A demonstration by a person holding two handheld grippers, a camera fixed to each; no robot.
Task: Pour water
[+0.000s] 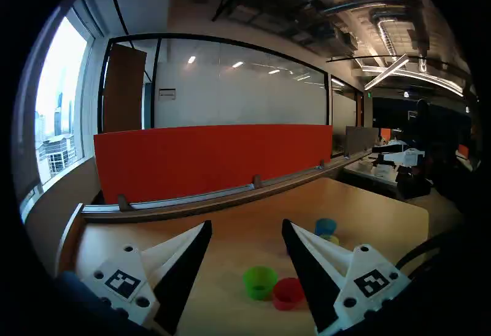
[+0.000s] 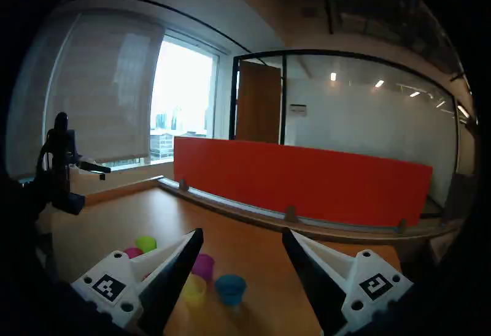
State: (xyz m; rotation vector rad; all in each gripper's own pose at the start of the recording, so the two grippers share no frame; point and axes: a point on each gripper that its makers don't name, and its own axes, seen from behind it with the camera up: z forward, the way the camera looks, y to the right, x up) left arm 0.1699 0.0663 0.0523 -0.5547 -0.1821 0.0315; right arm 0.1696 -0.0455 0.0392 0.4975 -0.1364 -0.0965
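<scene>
- desk (image 1: 368, 204): wood-look top, smooth, soft sheen
- green cup (image 1: 259, 282), red cup (image 1: 287, 293), blue cup (image 2: 231, 289): smooth plastic, slight gloss
- left tongs (image 1: 245, 222), right tongs (image 2: 242, 232): white plastic, matt; inner faces black, matt
- orange partition (image 1: 208, 155): matt, even
- glass wall (image 1: 245, 97): glossy, reflects ceiling lights

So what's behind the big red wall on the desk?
Behind the red divider you can see a glass wall and a brown door. The divider covers their lower parts and anything standing low behind it.
</scene>
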